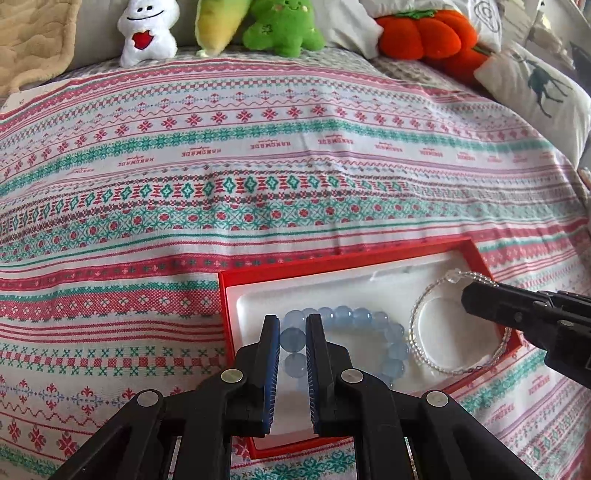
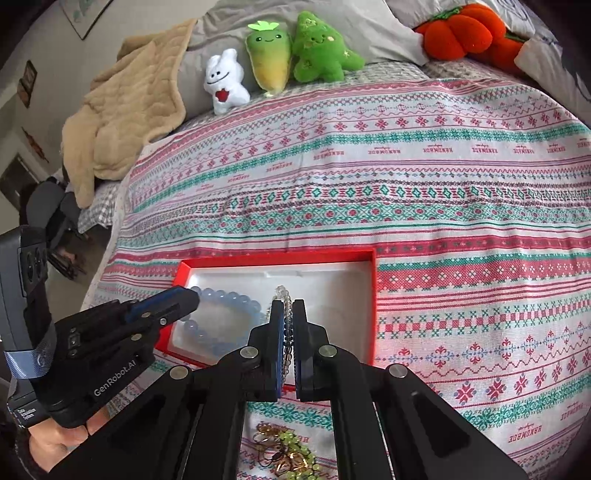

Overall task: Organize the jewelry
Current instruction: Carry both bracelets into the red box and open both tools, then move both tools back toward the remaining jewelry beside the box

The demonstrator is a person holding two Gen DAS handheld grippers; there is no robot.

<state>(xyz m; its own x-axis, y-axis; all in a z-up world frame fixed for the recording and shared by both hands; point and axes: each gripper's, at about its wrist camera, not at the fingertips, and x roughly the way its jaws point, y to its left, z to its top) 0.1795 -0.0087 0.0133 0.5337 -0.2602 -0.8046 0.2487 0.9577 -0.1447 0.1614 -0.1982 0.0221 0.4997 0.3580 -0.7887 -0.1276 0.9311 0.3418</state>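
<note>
A red jewelry box with a white liner lies open on the patterned bedspread; it also shows in the right wrist view. My left gripper is shut on a blue bead bracelet that lies in the box's left part. My right gripper is shut on a clear bead bracelet, holding it over the box's right part; the bracelet hangs as a loop from the right gripper. A pile of gold and green jewelry lies on the bedspread below my right gripper.
Plush toys stand at the head of the bed: a white one, a yellow-green one, a green one and an orange pumpkin. A beige blanket lies at the far left. A deer-print pillow is at the right.
</note>
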